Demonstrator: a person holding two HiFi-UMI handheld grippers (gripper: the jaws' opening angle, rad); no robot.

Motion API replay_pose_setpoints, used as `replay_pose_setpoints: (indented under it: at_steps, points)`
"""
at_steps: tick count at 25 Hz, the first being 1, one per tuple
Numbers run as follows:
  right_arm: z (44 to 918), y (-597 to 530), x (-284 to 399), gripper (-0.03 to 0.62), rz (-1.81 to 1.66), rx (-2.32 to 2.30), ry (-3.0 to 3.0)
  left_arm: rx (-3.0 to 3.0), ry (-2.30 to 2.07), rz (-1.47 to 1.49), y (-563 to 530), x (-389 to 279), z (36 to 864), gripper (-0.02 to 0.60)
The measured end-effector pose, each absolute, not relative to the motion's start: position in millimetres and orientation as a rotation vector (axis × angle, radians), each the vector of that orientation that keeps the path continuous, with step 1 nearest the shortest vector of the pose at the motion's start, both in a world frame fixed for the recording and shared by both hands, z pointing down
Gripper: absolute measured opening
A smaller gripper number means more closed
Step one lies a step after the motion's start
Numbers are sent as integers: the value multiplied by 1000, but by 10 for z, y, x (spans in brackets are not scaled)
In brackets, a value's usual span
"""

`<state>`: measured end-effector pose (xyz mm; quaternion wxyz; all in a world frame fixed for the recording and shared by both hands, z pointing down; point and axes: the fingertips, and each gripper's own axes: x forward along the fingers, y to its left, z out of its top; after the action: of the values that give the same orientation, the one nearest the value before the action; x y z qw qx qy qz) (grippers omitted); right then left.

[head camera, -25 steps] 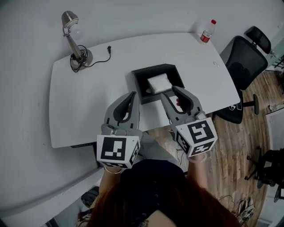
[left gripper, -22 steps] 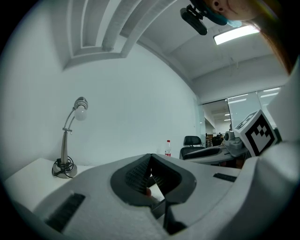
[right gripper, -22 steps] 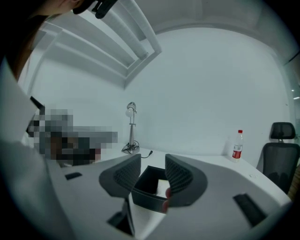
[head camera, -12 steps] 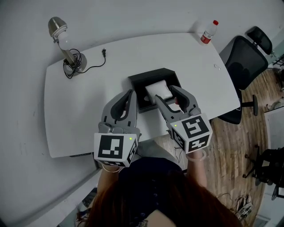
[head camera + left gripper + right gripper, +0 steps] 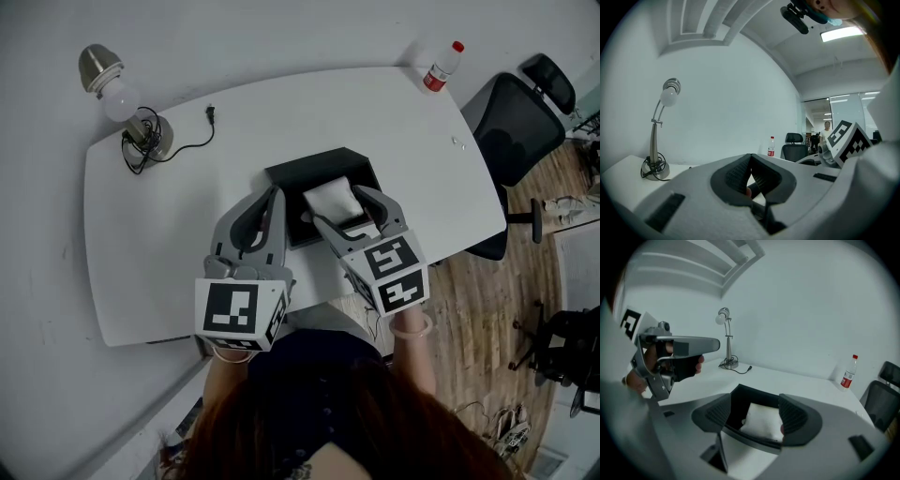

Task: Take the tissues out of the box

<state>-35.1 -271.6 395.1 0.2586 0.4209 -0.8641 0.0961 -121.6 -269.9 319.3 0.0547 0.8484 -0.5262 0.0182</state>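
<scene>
A black open-topped box (image 5: 286, 178) sits on the white table (image 5: 178, 234) with a stack of white tissues (image 5: 333, 194) inside. My right gripper (image 5: 339, 209) hangs over the box's near side, its jaws opening. In the right gripper view the tissues (image 5: 761, 420) and the box (image 5: 752, 393) lie beyond my right gripper (image 5: 754, 414), and neither pad touches them. My left gripper (image 5: 273, 201) is shut just left of the box; in the left gripper view my left gripper (image 5: 750, 161) has its pads together with nothing held.
A desk lamp (image 5: 117, 103) with its cable stands at the table's far left corner. A red-capped bottle (image 5: 439, 67) is at the far right corner. A black office chair (image 5: 516, 141) is beyond the table's right edge, on a wooden floor.
My right gripper has moved forward over the box and its jaws have spread wider. The left gripper has stayed shut beside the box. The head view has shifted a little.
</scene>
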Motion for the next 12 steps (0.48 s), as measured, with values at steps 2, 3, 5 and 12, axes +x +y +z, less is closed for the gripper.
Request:
replay_pose_setpoints:
  at_steps: [2,3,5,12]
  points:
    - [4026,-2745,-354,301,269,1127,-2314,2572,-1596,54,-2745,-1229,3205,21]
    - [4054,-2761,-356,301,273,1122,-2304,2570,-1595,54,-2768,-1235,3210,21]
    - [4106,-2791,-359,307,284,1108,-2283,2566,-1592,54,-2811,-1242,3223,21]
    - [4312,-2849,-365,324,320,1043,-2199,2562,-1566,50,-2946,-1239,3272,20]
